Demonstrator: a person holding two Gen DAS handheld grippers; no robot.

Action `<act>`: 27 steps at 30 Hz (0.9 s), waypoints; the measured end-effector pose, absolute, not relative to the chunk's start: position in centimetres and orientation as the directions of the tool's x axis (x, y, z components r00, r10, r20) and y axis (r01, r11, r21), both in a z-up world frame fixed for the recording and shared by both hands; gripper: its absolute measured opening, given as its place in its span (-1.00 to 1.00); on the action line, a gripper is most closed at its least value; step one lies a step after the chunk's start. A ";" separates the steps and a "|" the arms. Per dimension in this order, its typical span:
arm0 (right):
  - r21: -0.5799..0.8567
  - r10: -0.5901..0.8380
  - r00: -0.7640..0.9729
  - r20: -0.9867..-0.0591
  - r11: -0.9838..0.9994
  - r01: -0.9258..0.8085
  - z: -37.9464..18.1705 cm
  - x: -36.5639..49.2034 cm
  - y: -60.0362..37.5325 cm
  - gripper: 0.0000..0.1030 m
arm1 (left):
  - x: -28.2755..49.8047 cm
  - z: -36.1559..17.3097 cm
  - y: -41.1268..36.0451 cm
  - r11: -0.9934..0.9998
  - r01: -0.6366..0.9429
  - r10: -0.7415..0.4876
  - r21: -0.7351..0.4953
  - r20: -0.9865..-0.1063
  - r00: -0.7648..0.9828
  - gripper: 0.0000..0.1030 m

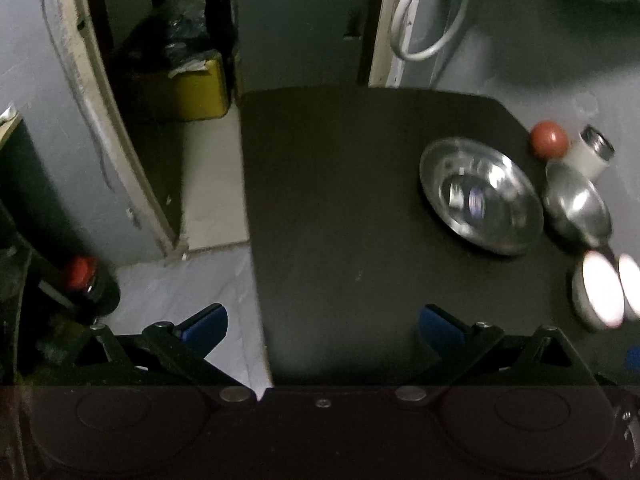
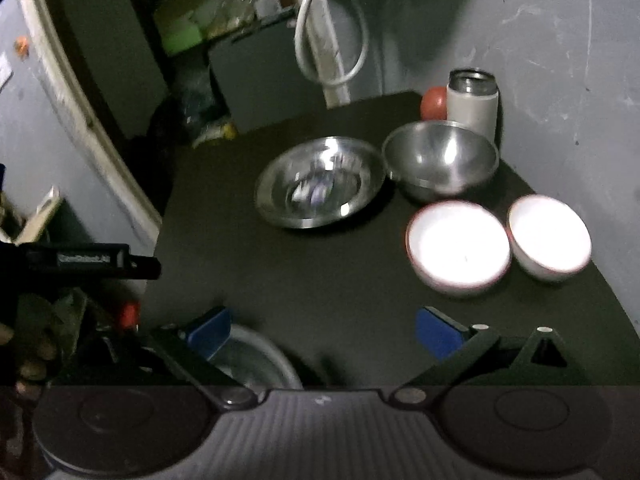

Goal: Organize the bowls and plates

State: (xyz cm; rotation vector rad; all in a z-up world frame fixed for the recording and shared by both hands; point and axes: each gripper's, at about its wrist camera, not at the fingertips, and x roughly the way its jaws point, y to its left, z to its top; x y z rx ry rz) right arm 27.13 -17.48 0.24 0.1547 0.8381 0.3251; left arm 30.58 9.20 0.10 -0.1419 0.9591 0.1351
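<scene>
On the black table (image 2: 280, 264) lies a shallow steel plate (image 2: 318, 182) (image 1: 482, 194), and a deeper steel bowl (image 2: 440, 160) (image 1: 578, 208) stands just right of it. Two white bowls with reddish rims, one larger (image 2: 458, 246) (image 1: 598, 290) and one smaller (image 2: 550, 238), stand nearer on the right. Another steel dish (image 2: 256, 360) shows at the near edge, partly hidden behind my right gripper's left finger. My right gripper (image 2: 324, 332) is open above the table's near part. Over the table's left edge, my left gripper (image 1: 324, 326) is open and holds nothing.
A white steel-topped flask (image 2: 474, 100) (image 1: 592, 152) and a red ball (image 2: 434, 102) (image 1: 549, 139) stand at the table's far right corner by the grey wall. Left of the table the floor drops away, with a yellow box (image 1: 192, 92). The other gripper's black body (image 2: 92, 262) is at the left.
</scene>
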 end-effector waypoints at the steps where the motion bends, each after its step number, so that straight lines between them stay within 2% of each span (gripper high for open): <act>1: 0.267 0.346 0.632 -0.694 0.938 -0.220 0.3 27.7 -17.4 0.97 | 31.7 0.2 9.1 0.983 -0.173 0.050 -0.061 -0.817 0.574 0.98; 10: 0.277 0.351 0.664 -0.661 0.935 -0.219 -1.2 34.4 -16.1 0.96 | 40.7 -1.1 8.0 0.987 -0.119 -0.005 -0.103 -0.776 0.631 0.98; 14: 0.277 0.352 0.660 -0.664 0.935 -0.220 -2.0 37.0 -15.6 0.74 | 43.9 -2.3 7.4 0.985 -0.074 -0.076 -0.157 -0.773 0.630 0.98; 18: 0.270 0.347 0.652 -0.674 0.937 -0.220 -2.6 38.9 -15.1 0.69 | 46.1 -3.2 6.6 0.982 -0.043 -0.120 -0.186 -0.777 0.618 0.95; 23: 0.239 0.312 0.638 -0.704 0.950 -0.202 -3.2 40.4 -14.1 0.55 | 47.2 -3.8 5.6 0.980 -0.014 -0.151 -0.201 -0.781 0.606 0.73; 27: 0.226 0.297 0.633 -0.715 0.955 -0.193 -3.4 41.0 -13.6 0.49 | 47.6 -4.5 5.3 0.975 -0.010 -0.172 -0.220 -0.787 0.592 0.33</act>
